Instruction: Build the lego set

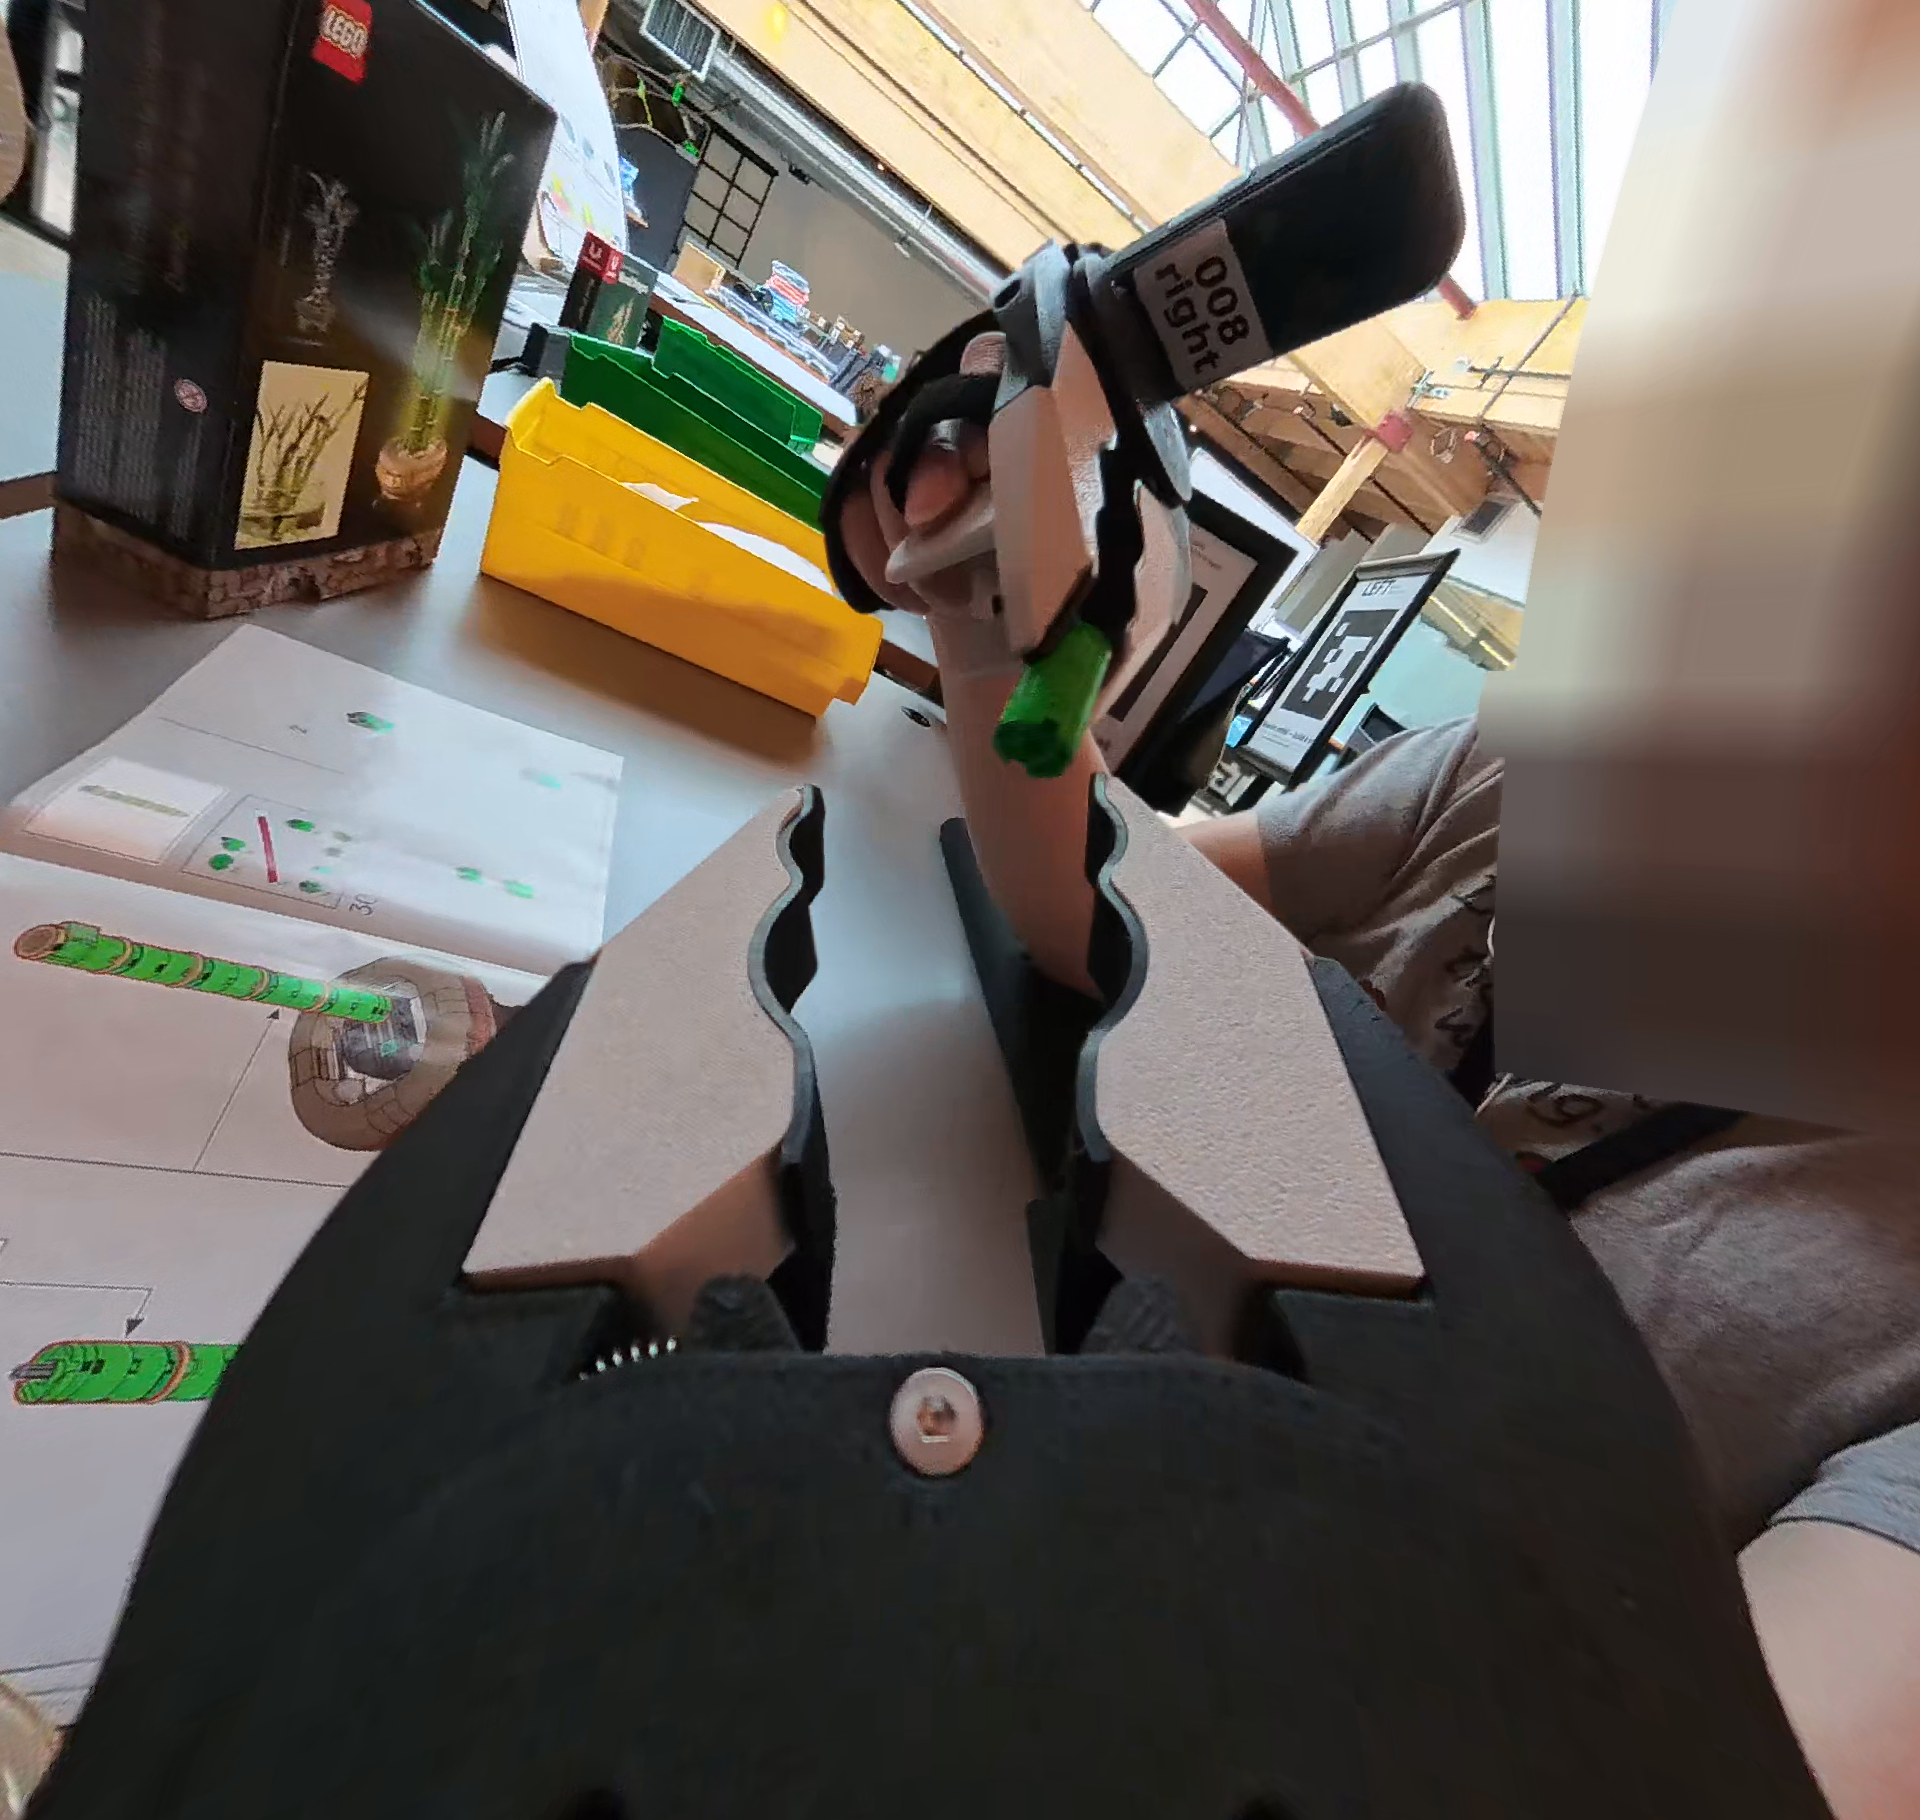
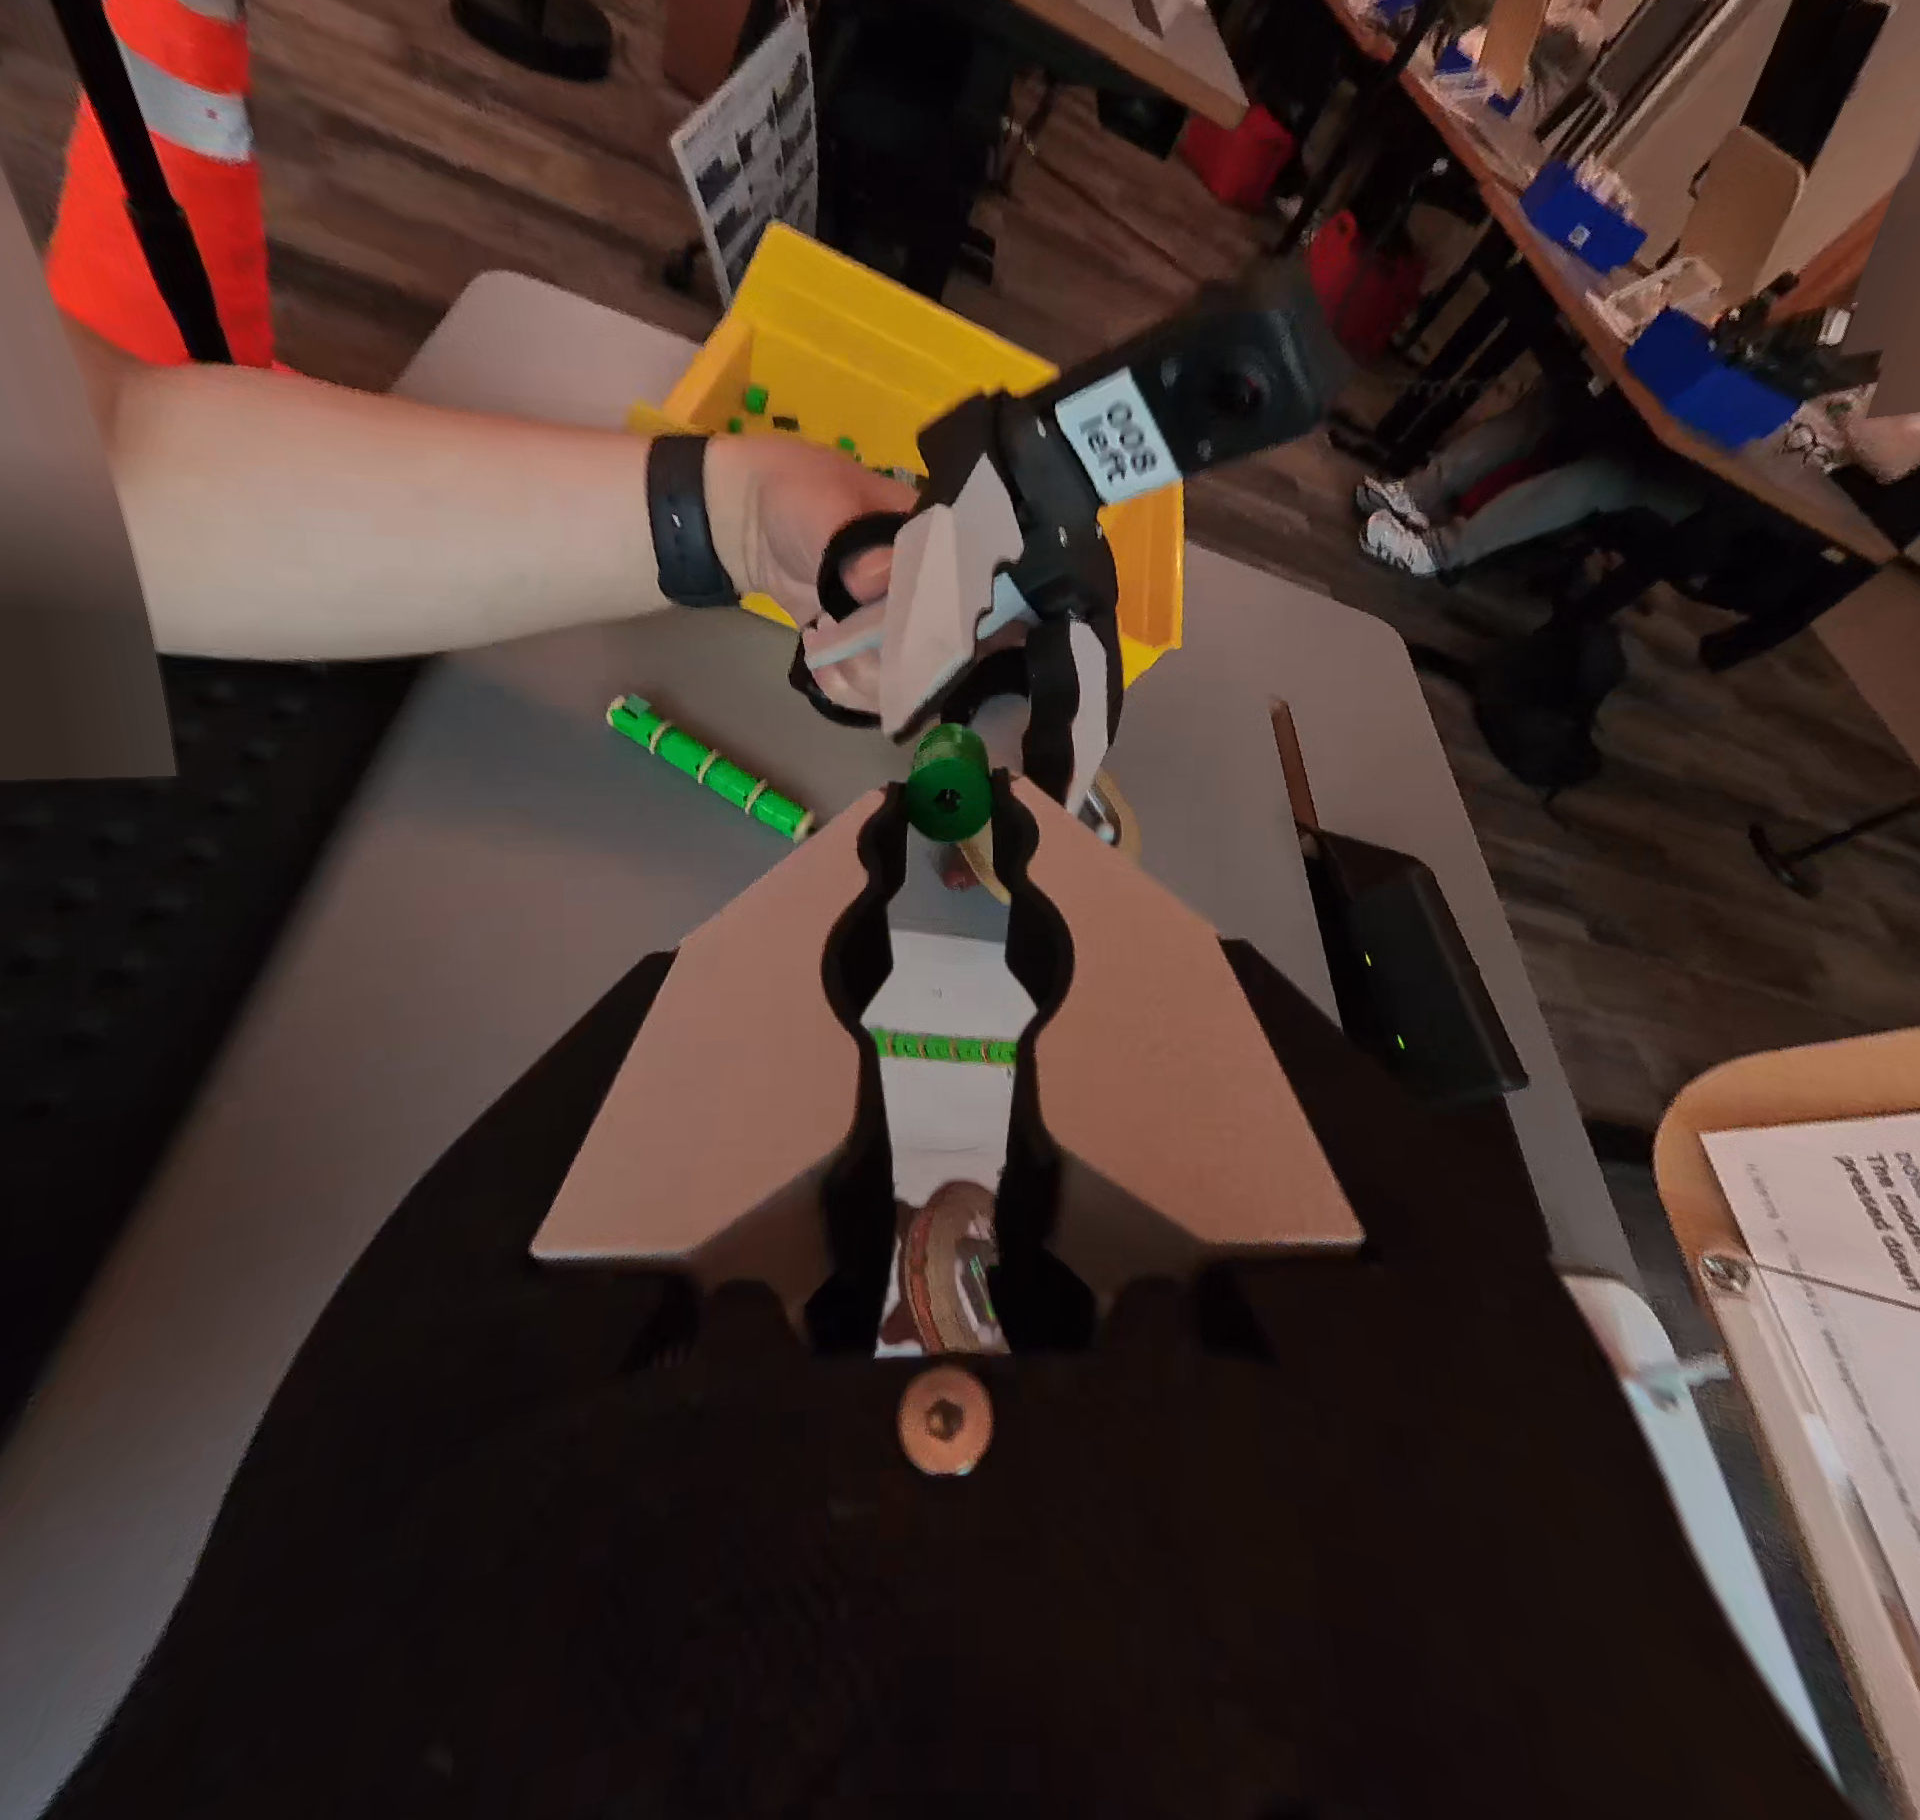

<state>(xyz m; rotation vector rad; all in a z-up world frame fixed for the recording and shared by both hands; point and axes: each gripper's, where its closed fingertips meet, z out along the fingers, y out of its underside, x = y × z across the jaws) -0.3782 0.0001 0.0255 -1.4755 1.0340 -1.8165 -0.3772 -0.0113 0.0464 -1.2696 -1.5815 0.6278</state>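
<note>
My right gripper is shut on a short green round piece, held at the fingertips above the table. In the left wrist view the piece sticks out of the right gripper, just above and ahead of my left gripper. The left gripper is open and empty, its fingers apart a little below the piece. It also shows in the right wrist view, right behind the piece. A built green bamboo stalk lies on the grey table. The open instruction booklet lies on the left.
A yellow bin with small green pieces and a green bin stand at the back. The set's dark box stands at the far left. A black device and a tan tray with papers are on the right. An orange cone stands on the floor.
</note>
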